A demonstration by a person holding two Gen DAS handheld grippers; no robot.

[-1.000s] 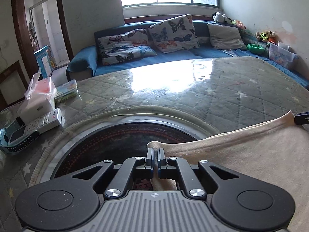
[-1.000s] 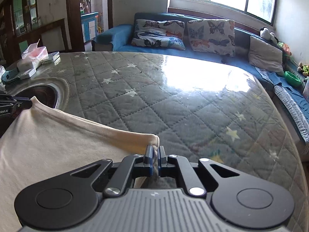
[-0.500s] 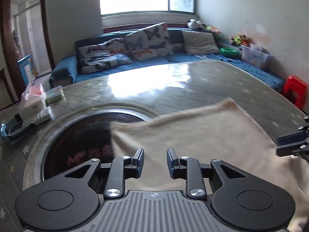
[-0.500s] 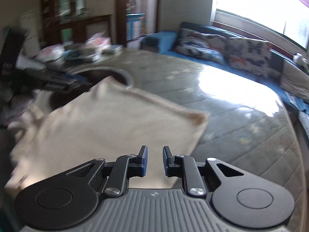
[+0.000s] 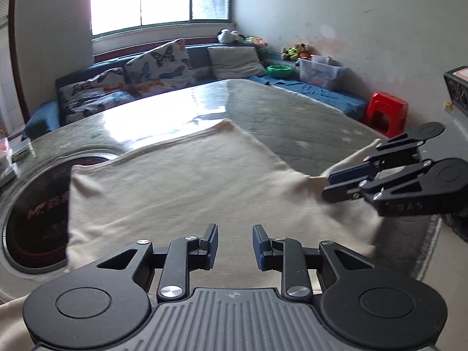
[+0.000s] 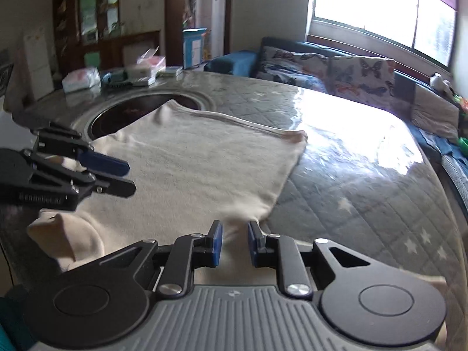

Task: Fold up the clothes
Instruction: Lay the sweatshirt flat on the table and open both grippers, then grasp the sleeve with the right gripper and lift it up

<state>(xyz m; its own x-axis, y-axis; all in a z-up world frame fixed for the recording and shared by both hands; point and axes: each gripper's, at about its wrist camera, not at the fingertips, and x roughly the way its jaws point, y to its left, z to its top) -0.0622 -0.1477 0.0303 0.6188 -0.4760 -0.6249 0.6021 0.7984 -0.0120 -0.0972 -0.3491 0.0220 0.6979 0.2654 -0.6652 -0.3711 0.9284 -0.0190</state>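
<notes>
A cream garment [image 5: 181,184] lies spread flat on the quilted grey table cover, its left part over a round dark inset. It also shows in the right wrist view [image 6: 190,169]. My left gripper [image 5: 235,245] is open and empty above the garment's near edge. My right gripper [image 6: 235,241] is open and empty above the garment's near right part. In the left wrist view the right gripper [image 5: 327,187] comes in from the right, over a loose fold. In the right wrist view the left gripper [image 6: 128,177] comes in from the left.
The round dark inset [image 5: 32,213] sits in the table at the left. Tissue packs and boxes [image 6: 125,73] stand at the table's far left. A blue sofa with butterfly cushions [image 5: 152,70] lines the wall. A red stool [image 5: 386,114] stands at the right.
Both grippers opened and let go of the garment's corners. They drew back toward the near edge and turned inward. The garment now lies flat on the table.
</notes>
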